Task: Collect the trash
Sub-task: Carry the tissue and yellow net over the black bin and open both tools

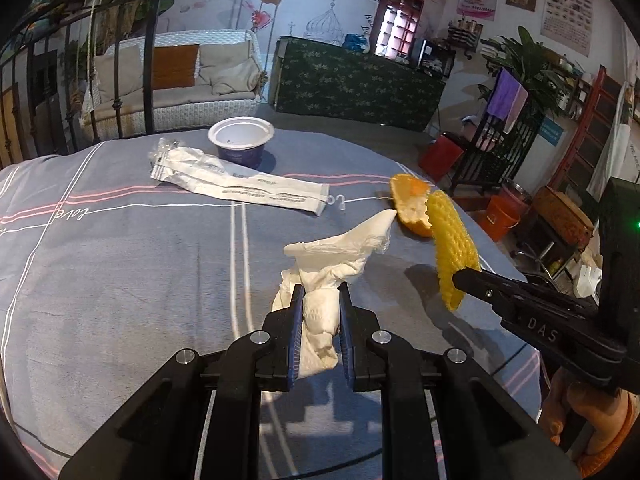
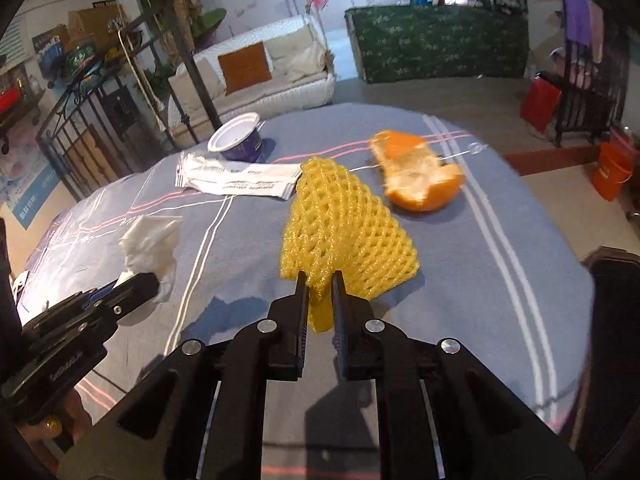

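Tissue [image 1: 320, 312] fills the middle of your left wrist view, crumpled and clamped between the pads of your left gripper [image 1: 322, 300]. Its long axis runs away from you, and a loose flap points up and right toward the peel [image 1: 412, 208]. Only this view shows your right gripper [image 1: 464, 276] from the side, coming in from the right edge with its jaws pinched on the lower end of the net [image 1: 454, 248], which hangs above the cloth [image 1: 120, 260] and throws a shadow on it. You also see your hand [image 1: 592, 420] at the lower right. Far across the table sit the cup [image 1: 241, 140], upright and open, and the wrapper [image 1: 240, 184] lying flat, its length running left to right.

Your right wrist view shows the net [image 2: 348, 236] face on: a yellow foam mesh sleeve, narrow end pointing away toward the wrapper [image 2: 240, 180], wide end toward you, clamped in your right gripper [image 2: 320, 292]. The peel [image 2: 420, 176] lies beyond it to the right, blurred, white pith upward. Your left gripper [image 2: 136, 280] shows at the left edge, holding the tissue [image 2: 152, 244] off the cloth [image 2: 480, 260].

The cloth is grey-blue with white and pink stripes. Behind the table stand a white wicker sofa [image 1: 176, 80] with cushions, a green-patterned counter [image 2: 436, 44], postered walls and an orange bucket [image 2: 614, 168].
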Available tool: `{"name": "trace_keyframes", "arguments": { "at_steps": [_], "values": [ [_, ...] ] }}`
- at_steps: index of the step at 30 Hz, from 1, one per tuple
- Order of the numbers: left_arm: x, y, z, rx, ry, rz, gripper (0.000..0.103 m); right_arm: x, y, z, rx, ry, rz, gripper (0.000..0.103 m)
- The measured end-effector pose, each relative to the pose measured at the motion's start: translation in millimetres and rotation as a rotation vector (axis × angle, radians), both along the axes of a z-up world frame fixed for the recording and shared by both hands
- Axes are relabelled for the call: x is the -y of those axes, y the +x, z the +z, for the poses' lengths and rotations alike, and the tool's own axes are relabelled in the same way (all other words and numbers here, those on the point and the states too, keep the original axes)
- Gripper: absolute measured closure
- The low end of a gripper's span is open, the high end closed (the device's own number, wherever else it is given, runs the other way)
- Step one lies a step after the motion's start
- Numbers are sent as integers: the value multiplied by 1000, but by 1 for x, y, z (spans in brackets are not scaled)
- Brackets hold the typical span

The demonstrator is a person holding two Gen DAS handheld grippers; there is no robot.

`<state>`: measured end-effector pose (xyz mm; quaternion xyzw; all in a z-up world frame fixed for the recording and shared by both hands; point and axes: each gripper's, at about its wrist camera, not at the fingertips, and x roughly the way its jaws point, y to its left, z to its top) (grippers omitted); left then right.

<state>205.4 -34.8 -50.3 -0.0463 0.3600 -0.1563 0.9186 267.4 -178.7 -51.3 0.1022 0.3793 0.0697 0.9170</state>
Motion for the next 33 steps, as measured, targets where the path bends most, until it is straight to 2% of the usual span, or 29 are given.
{"name": "trace_keyframes", "arguments": {
  "at_steps": [5,15,21,27,28,29,30,31,32,33],
  "values": [
    [42,-18,1,16,-13,-112,86,41,-48,1,47,-26,-112,91],
    [118,-44,0,48,-17,-335,86,142,-116,-16,23,-52,-399,91],
    [168,-60,2,90,-4,-486,86,198,-131,-30,-26,-40,-580,90],
    [211,-66,3,119,9,-595,86,235,-135,-57,-83,-4,-658,88],
    [217,-67,2,118,11,-606,86,239,-134,-61,-97,-7,-657,83],
    [222,-66,1,115,13,-616,86,240,-139,-65,-107,-5,-660,68],
    [228,-68,0,109,17,-626,86,244,-140,-68,-112,0,-673,59],
    [232,-67,-2,105,20,-633,86,246,-142,-70,-110,6,-689,40],
    [237,-66,-4,97,22,-643,86,247,-145,-70,-102,3,-699,35],
    [245,-65,-4,89,24,-652,86,247,-147,-69,-96,-11,-708,35]
  ]
}}
